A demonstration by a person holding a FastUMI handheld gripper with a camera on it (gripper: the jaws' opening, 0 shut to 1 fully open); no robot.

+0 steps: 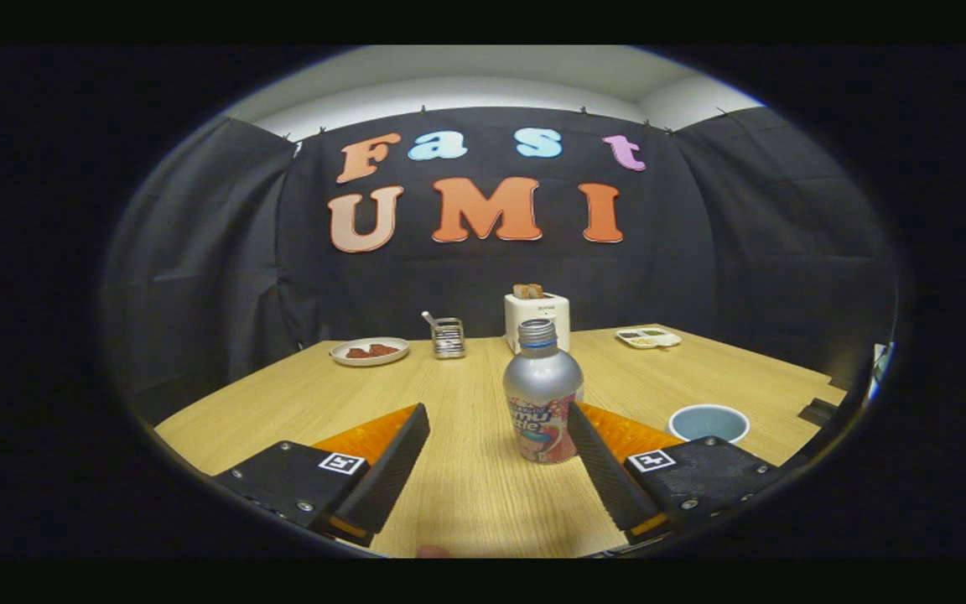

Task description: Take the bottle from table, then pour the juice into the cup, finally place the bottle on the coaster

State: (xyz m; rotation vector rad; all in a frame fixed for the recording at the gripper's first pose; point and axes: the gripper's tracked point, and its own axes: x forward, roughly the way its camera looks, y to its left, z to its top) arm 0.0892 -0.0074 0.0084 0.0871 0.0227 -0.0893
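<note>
The claw (495,415) is spread wide above the wooden table (466,495), its two fingers (386,470) reaching forward with a broad gap of bare tabletop between them and nothing pinched. The bottle (542,394) stands upright on the table at about one o'clock from the midpoint of the fingertips, inside the gap but far over toward the right finger; whether its lower side touches that finger's tip or merely stands just beside it cannot be told. The bottle is silver with a colourful printed band around its lower half, and its threaded neck shows no cap. The left finger is well apart from it.

The cup (709,422), a pale blue round vessel seen from above, sits at about three o'clock from the bottle, outside the right finger and near it.

Beyond the bottle, toward the far edge of the table, a white toaster (537,317) with bread in its slots stands at twelve o'clock, almost directly behind the bottle's neck. A small metal rack (448,337) is at about eleven o'clock, and a white plate (370,351) with reddish-brown food lies further out at ten o'clock. A small white divided tray (648,337) rests at about two o'clock, near the back right of the table.
</note>
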